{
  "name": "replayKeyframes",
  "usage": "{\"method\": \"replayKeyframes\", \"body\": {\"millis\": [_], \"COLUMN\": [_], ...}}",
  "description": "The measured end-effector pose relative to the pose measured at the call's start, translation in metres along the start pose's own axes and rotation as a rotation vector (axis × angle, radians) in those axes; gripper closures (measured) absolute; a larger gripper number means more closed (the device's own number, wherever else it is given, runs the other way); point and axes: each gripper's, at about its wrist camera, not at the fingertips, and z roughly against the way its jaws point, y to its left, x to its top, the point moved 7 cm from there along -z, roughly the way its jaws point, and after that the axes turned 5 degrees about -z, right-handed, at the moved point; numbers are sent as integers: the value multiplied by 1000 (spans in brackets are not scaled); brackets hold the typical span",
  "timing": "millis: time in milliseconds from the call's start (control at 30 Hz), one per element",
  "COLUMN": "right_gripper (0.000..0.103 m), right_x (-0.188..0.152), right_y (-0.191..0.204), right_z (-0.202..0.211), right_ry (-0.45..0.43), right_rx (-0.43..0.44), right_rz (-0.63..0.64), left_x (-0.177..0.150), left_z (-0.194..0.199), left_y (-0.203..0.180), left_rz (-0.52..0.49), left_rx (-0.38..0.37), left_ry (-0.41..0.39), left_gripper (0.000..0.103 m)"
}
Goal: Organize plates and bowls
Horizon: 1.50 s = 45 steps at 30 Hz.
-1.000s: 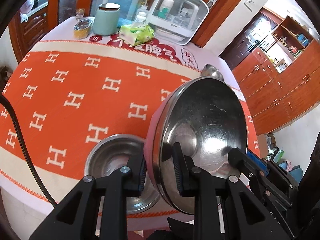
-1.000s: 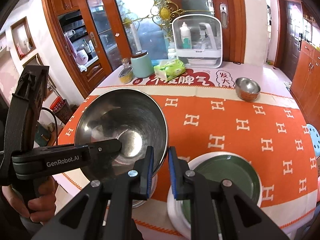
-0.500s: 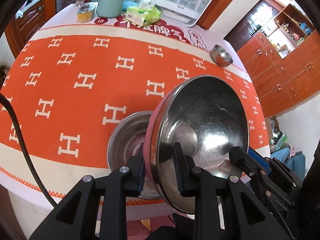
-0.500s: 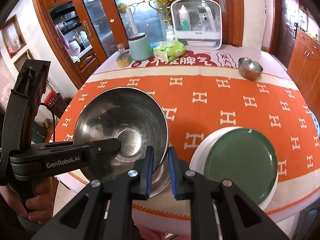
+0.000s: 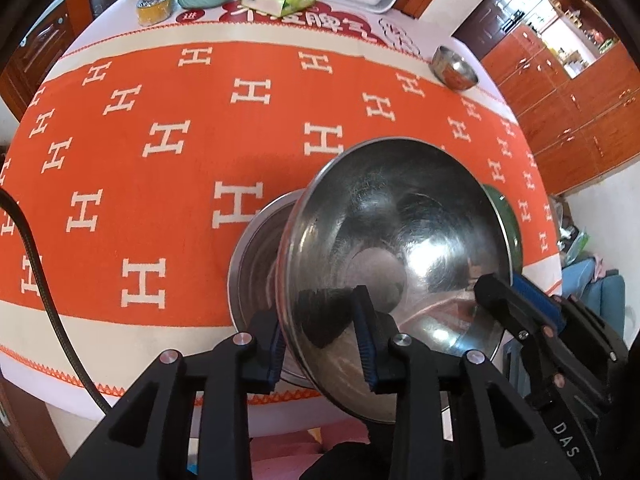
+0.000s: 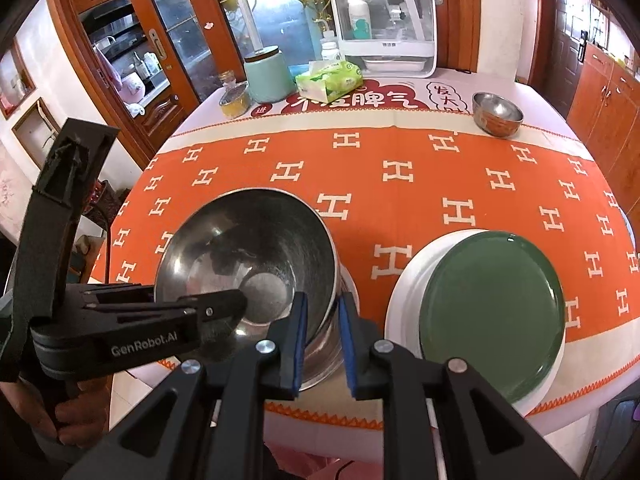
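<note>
- a large steel bowl is tilting above a second steel bowl that is sitting on the orange tabletop near its front edge.
- the left gripper is straddling the large bowl's near rim, one pad outside and one inside; its jaws are opening, with a gap showing between the inner pad and the metal.
- the right gripper is straddling the rim on the other side; its jaws are sitting narrow around the rim, one blue pad inside the bowl and one outside, and pressing contact cannot be told for sure.
- a person's hand is gripping the left tool's handle at the lower left of the right wrist view.
- a green plate is lying on a white plate just beside the bowls.
- a small steel bowl is standing well apart at the far right of the tabletop.
- a tissue pack and a pale green jar are standing along the far edge.
</note>
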Motion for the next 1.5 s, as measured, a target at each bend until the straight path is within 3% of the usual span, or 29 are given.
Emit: {"method": "replayKeyframes", "body": {"millis": [433, 700, 1000, 1067, 1500], "right_gripper": [85, 85, 85, 85, 85], "right_x": [-1, 0, -5, -5, 1], "right_y": [10, 14, 9, 5, -28], "right_z": [-13, -15, -13, -12, -1], "right_ry": [33, 36, 32, 30, 30], "right_rx": [8, 12, 5, 5, 58], "right_rz": [25, 37, 14, 6, 67], "left_x": [0, 4, 14, 17, 24], "left_z": [-9, -6, 5, 10, 25], "left_y": [8, 13, 10, 8, -31], "left_rz": [-14, -24, -40, -48, -26], "left_rx": [15, 45, 57, 65, 120], "left_ry": [25, 2, -85, -115, -224], "left_gripper": [55, 51, 44, 39, 35]}}
